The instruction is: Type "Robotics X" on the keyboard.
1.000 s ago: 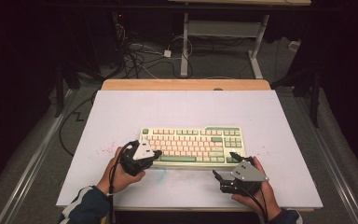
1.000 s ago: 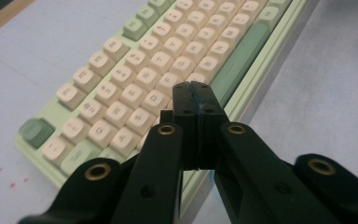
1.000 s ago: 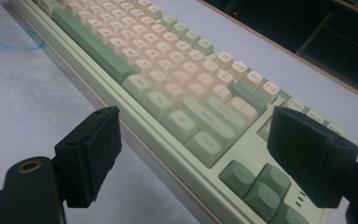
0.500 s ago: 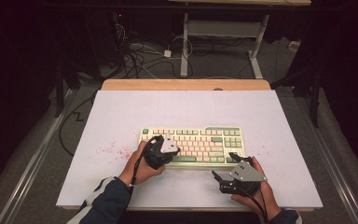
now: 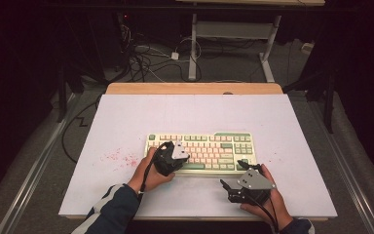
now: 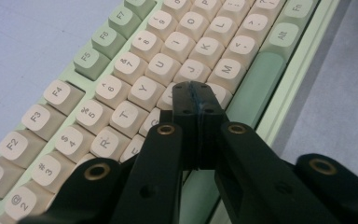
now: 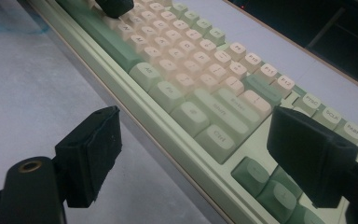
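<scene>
Keyboard (image 5: 200, 150): rigid, fairly light, keys springy; press with tip. Left gripper (image 6: 196, 93) pinched together, empty, over keys; right gripper (image 7: 205, 158) spread wide.

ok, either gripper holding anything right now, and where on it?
Nothing held. The left gripper is shut with nothing between its jaws, tips over the keyboard keys. The right gripper is open beside the keyboard's near edge.

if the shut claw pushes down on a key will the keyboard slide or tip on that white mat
Probably neither. The keyboard lies flat and wide on the white mat, so tipping seems unlikely. The left claw, jaws shut, points down at the middle keys, well inside the frame. The case looks rigid, likely heavy enough to stay put.
</scene>
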Action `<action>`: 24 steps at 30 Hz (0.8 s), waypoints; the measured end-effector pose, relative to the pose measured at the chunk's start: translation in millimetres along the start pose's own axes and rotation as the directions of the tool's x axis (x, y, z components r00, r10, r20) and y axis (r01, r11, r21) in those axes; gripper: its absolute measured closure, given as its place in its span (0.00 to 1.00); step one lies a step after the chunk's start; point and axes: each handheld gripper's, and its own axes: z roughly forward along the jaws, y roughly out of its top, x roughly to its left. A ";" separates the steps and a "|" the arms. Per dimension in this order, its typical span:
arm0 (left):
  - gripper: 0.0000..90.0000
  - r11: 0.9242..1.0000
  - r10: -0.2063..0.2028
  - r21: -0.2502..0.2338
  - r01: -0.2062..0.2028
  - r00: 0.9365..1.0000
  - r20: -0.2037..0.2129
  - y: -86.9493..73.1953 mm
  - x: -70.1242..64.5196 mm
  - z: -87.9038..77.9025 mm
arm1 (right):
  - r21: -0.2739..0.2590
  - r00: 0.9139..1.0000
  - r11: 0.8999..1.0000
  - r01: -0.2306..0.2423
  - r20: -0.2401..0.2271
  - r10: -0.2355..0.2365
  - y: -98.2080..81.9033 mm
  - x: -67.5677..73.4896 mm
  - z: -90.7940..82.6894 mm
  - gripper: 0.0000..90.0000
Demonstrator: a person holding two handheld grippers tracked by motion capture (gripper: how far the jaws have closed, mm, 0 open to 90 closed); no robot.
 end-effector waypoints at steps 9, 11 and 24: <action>0.95 1.000 0.012 -0.016 -0.012 1.000 -0.009 -1.6 -2.3 0.1 | -0.002 1.000 1.000 0.004 0.012 -0.004 0.0 -1.1 -0.9 0.21; 0.94 0.999 0.013 -0.032 -0.013 1.000 -0.008 -0.4 -2.3 -1.9 | -0.004 1.000 1.000 0.002 0.014 -0.002 0.3 -1.7 -1.7 0.21; 0.72 0.993 0.014 -0.120 -0.016 1.000 -0.010 6.0 5.9 -26.0 | -0.007 1.000 1.000 -0.003 0.017 0.003 0.8 -2.9 -2.3 0.21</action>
